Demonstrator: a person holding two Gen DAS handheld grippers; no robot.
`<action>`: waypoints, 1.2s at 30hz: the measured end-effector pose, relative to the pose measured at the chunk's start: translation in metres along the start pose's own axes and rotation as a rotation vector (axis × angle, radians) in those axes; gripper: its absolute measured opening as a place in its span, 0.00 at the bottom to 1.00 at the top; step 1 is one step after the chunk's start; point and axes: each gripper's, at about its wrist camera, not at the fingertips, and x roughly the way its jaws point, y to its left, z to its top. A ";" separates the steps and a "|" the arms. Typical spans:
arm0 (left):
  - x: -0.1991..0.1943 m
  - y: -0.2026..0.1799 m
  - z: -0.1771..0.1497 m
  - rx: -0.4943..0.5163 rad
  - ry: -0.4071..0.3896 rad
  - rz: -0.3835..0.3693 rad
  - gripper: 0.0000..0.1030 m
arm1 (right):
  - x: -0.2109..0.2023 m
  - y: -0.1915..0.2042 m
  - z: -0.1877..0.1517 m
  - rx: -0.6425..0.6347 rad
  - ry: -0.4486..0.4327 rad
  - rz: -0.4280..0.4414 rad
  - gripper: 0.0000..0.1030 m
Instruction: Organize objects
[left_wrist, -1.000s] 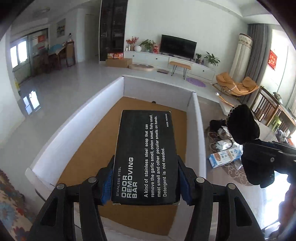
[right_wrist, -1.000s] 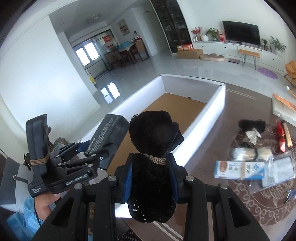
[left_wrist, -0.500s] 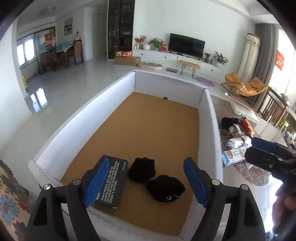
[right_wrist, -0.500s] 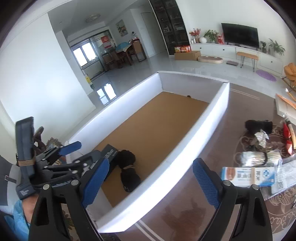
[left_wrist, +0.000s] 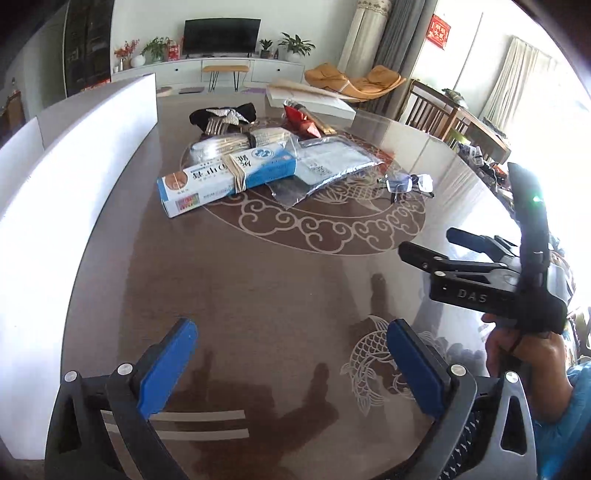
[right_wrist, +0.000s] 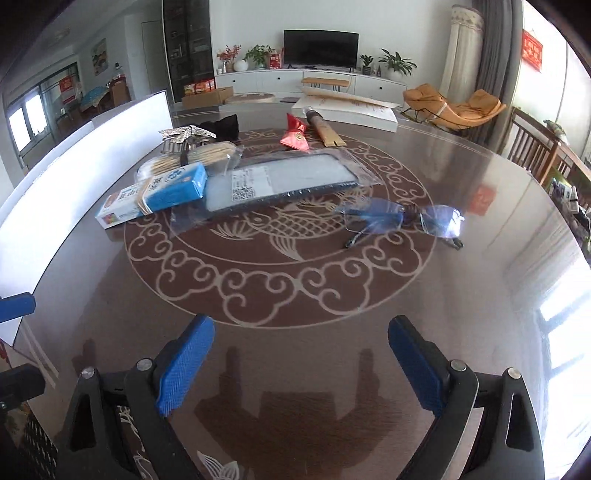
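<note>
My left gripper (left_wrist: 291, 362) is open and empty above the brown table. My right gripper (right_wrist: 301, 362) is open and empty too; it also shows at the right of the left wrist view (left_wrist: 476, 280). Ahead lie a blue and white box (left_wrist: 225, 177) (right_wrist: 155, 195), a silver plastic pouch (left_wrist: 325, 162) (right_wrist: 284, 181), folded glasses (left_wrist: 410, 182) (right_wrist: 402, 219), a bundle of sticks in a bag (left_wrist: 240, 142) (right_wrist: 195, 157), a red packet (right_wrist: 294, 138) and a black cloth item (left_wrist: 221, 114). The white bin wall (left_wrist: 74, 147) (right_wrist: 81, 155) stands at the left.
The round brown table (left_wrist: 258, 295) has a pale fish and cloud pattern. A flat white box (right_wrist: 343, 110) lies at its far edge. Wooden chairs (right_wrist: 535, 147) stand at the right. A TV cabinet lines the far wall.
Both grippers let go of the black odor bar box and the black bundle into the bin, opened, and swung right to face the objects on the table.
</note>
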 end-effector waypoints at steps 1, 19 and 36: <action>0.009 -0.001 -0.003 -0.012 0.001 0.009 1.00 | 0.001 -0.002 -0.002 0.005 -0.001 -0.006 0.93; 0.065 -0.006 0.034 0.091 -0.011 0.178 1.00 | 0.018 -0.008 -0.005 0.054 0.046 -0.037 1.00; 0.075 -0.004 0.047 0.056 -0.015 0.205 1.00 | 0.018 -0.008 -0.005 0.055 0.046 -0.037 1.00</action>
